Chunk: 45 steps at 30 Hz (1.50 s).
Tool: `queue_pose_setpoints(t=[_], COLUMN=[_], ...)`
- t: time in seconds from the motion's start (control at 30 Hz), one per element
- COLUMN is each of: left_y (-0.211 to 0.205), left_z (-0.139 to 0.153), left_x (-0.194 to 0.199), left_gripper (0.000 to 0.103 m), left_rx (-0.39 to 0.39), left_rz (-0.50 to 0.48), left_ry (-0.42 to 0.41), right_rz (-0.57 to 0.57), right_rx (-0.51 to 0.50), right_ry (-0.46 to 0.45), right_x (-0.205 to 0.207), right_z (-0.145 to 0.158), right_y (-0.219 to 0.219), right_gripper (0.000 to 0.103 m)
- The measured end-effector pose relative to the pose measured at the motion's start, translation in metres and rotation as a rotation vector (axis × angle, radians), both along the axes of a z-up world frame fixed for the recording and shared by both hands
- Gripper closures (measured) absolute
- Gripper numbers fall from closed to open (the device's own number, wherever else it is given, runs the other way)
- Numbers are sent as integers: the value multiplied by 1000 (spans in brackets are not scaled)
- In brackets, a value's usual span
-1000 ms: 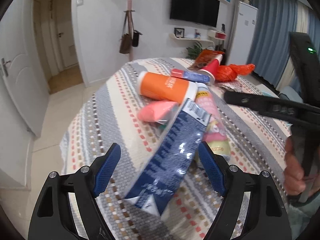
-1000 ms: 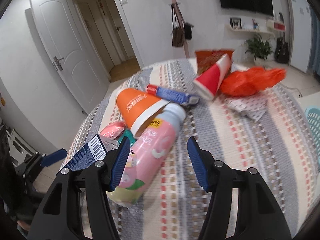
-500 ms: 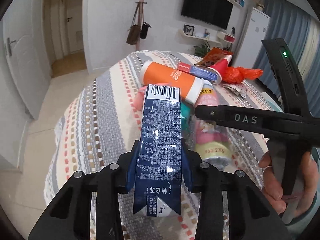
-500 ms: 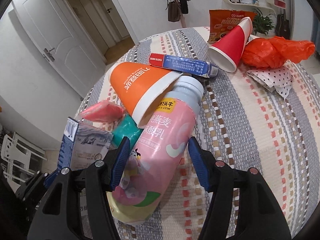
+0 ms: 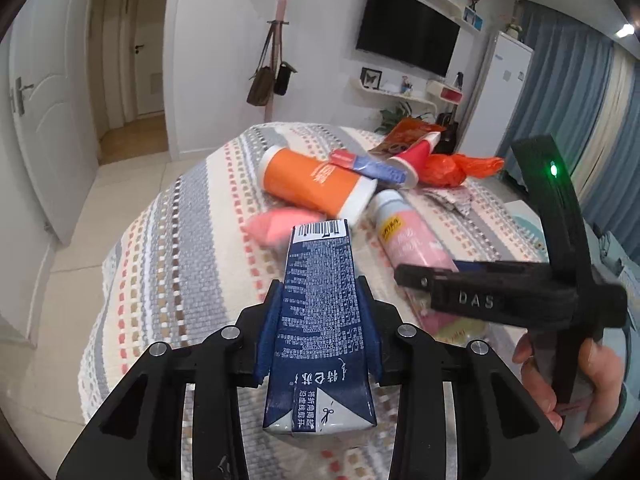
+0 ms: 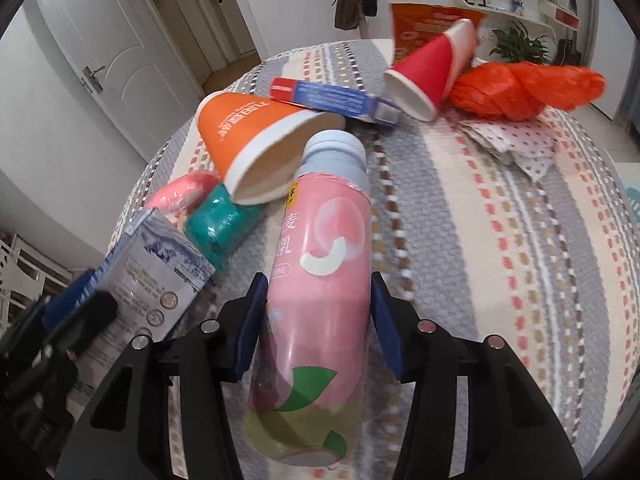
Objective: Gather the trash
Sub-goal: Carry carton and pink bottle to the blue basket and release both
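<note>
On the striped table [image 6: 500, 208], the pink bottle [image 6: 320, 280] lies between the closing right gripper [image 6: 316, 324], pads not yet pressing; round, it may roll away. The left gripper [image 5: 318, 332] pinches the blue carton [image 5: 320, 320], which could slip.

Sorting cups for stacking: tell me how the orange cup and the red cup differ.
The orange cup is the bigger one; the red cup is smaller and lies farther back. The orange cup's rim sits against the pink bottle; the red cup rests beside the orange bag. Both are paper cups lying on their sides, open mouths toward the right gripper's camera.
</note>
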<state>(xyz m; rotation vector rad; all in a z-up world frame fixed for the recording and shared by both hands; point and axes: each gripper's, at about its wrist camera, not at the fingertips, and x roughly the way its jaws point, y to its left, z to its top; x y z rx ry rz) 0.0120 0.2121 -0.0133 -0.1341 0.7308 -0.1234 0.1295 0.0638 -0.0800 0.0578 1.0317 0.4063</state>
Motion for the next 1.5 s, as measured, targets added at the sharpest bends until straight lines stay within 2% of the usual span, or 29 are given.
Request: queue_pose_setpoints(t=[0.23, 0.63, 0.9, 1.13, 1.5], left_y=[-30, -90, -154, -231, -350], left_z=[19, 55, 83, 84, 66], left_x=[4, 22, 54, 99, 158], left_gripper=[69, 69, 69, 69, 69], left_rx=[-14, -84, -88, -105, -103], left_rz=[-42, -102, -188, -281, -435], left_ry=[-54, -169, -237, -241, -180], right_rz=[-31, -112, -248, -405, -612], right_rx=[32, 87, 75, 38, -14], right_ry=[-68, -229, -373, -418, -388], right_x=[-17, -33, -35, -25, -3], right_z=[17, 71, 112, 118, 96], right_y=[-42, -116, -184, -263, -384], right_gripper=[57, 57, 57, 57, 57])
